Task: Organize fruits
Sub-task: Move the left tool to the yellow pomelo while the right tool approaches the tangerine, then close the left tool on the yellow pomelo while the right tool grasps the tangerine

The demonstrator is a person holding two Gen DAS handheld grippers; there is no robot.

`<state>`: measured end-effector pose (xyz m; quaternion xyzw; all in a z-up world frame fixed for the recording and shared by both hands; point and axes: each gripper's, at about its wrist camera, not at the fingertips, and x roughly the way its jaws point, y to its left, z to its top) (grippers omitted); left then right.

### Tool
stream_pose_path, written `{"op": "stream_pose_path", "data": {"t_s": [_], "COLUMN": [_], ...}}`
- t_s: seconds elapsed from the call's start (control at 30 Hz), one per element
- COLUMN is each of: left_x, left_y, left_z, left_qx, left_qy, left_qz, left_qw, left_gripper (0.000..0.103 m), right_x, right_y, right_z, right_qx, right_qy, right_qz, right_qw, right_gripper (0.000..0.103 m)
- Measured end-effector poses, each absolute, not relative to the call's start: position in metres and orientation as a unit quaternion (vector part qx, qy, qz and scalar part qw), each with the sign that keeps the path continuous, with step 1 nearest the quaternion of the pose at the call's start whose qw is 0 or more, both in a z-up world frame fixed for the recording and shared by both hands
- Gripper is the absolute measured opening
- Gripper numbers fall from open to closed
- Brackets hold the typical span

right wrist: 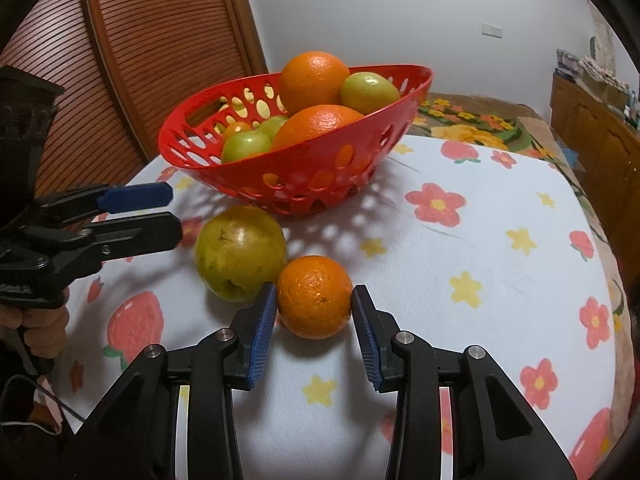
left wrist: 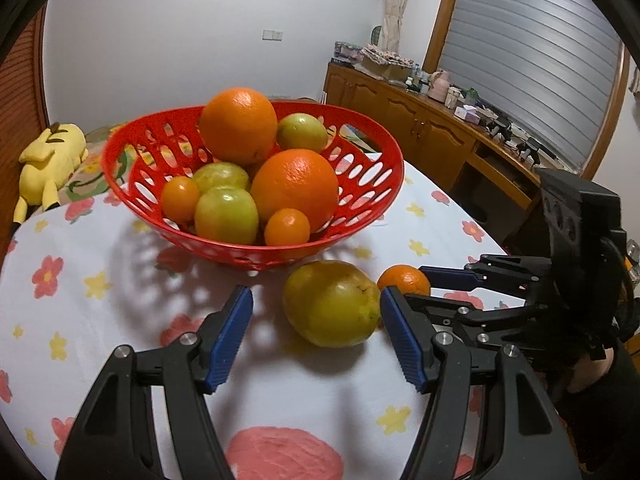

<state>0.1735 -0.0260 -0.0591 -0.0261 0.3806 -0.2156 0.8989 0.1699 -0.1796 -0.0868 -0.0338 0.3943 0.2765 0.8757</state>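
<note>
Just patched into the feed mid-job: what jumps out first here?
The red basket heaped with oranges and green fruit sits mid-table on the flowered cloth. In front of it lie two loose fruits side by side: a yellow-green fruit and a small orange. The right hand-held gripper brackets the orange, and the left hand-held gripper stands open by the yellow-green fruit.

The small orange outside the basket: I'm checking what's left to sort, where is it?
The small orange lies on the floral tablecloth between the right gripper pads, beside the yellow-green fruit, before the red basket.
</note>
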Motion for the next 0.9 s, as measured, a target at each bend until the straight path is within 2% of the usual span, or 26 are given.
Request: {"op": "stream_pose_path", "data": {"t_s": [0.9], "left_x": [0.195], "left_y": [-0.062], "left_z": [-0.077], "left_qx": [0.003], "left_qy": [0.423], "left_qz": [-0.217], "left_qw": [0.88], "left_gripper": [0.066], "right_x": [0.147], "right_y": [-0.206], "right_z": [-0.091], "right_qx": [-0.02], "right_qy": [0.389], "right_qz": [0.258], "right_qw": [0.884], "right_gripper": [0.041]}}
